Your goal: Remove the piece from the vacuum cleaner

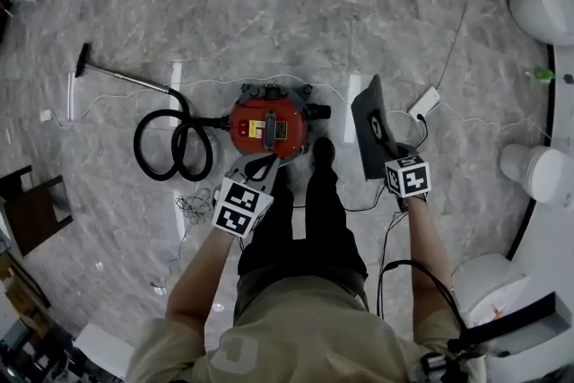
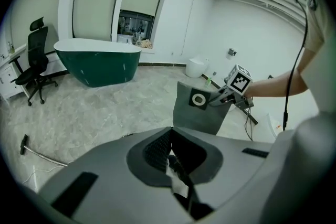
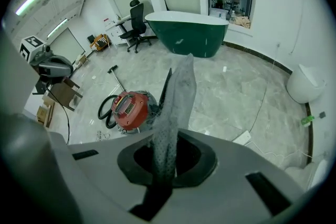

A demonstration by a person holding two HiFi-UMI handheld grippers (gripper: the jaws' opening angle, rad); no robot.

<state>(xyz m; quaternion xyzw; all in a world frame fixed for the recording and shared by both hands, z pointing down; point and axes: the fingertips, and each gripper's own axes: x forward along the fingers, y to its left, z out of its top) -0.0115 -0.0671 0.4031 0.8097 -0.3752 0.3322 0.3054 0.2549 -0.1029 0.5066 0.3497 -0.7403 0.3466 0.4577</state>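
Note:
The red vacuum cleaner (image 1: 267, 126) stands on the marble floor just ahead of the person's foot, with its black hose (image 1: 170, 148) coiled to its left. A flat grey dust bag (image 1: 369, 132) with a round collar (image 2: 199, 98) hangs in the air to the vacuum's right. My right gripper (image 1: 395, 152) is shut on the bag's edge, and the bag (image 3: 176, 113) rises straight up out of the jaws. My left gripper (image 1: 258, 168) hovers over the vacuum's near side. Its jaws look shut, with nothing large between them.
The metal wand (image 1: 126, 78) lies on the floor to the far left. A white power strip (image 1: 424, 101) and cables lie right of the bag. White toilets (image 1: 536, 173) line the right wall. A green bathtub (image 3: 186, 31) and an office chair (image 3: 134, 21) stand farther off. A wooden stool (image 1: 31, 211) is at the left.

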